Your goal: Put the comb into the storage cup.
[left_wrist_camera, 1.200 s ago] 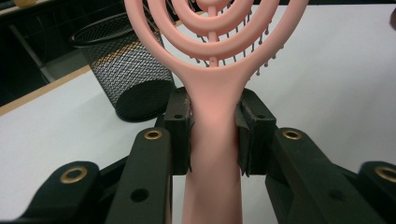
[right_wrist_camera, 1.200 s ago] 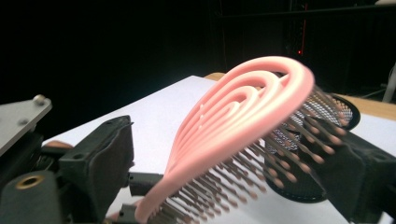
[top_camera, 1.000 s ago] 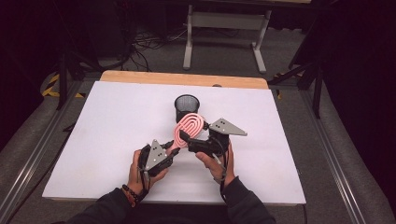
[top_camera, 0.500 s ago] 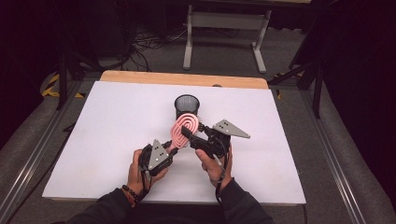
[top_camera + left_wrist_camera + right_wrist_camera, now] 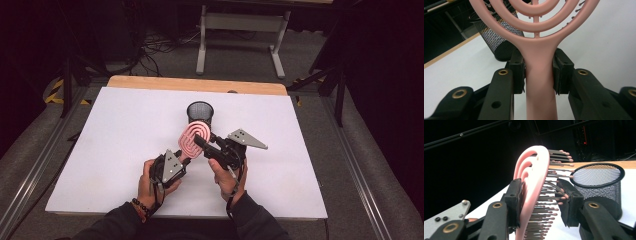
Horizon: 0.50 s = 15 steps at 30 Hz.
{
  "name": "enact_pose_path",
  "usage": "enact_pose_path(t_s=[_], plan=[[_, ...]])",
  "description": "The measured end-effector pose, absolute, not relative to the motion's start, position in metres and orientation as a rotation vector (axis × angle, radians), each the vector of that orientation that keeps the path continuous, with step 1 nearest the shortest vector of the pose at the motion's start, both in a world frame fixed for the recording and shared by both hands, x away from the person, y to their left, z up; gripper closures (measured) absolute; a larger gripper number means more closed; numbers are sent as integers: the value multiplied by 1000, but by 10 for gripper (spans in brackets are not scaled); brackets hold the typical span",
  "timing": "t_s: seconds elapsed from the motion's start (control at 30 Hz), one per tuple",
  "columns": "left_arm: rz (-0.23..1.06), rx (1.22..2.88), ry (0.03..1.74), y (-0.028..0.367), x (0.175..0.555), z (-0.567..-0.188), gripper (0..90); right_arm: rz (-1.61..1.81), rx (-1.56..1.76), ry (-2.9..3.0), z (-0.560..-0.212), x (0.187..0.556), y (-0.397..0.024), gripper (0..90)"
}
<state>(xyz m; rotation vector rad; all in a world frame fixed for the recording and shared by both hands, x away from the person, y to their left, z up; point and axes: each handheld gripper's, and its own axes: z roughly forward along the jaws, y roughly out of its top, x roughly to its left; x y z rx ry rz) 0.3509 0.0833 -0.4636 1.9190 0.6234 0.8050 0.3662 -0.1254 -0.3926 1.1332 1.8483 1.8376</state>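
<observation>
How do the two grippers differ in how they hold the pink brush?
The left gripper clamps the pink brush by its handle; the right gripper straddles its head. The left jaws press on smooth plastic; the right jaws meet back and bristle tips. Both hold it near the mesh cup.

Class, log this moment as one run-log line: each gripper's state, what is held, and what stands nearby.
left gripper: shut on hairbrush handle | right gripper: around brush head, grip uncertain | mesh cup: upright behind brush | table
</observation>
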Motion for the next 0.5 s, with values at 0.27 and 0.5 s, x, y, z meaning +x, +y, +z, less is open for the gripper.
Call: enact_pose_path(t_s=[0.27, 0.5], plan=[[830, 1921, 609, 82, 351, -464, 623, 1880, 1105, 1849, -390, 363, -120, 609], [798, 1910, 598, 81, 351, -464, 479, 1892, 1051, 1848, -386, 360, -121, 629]])
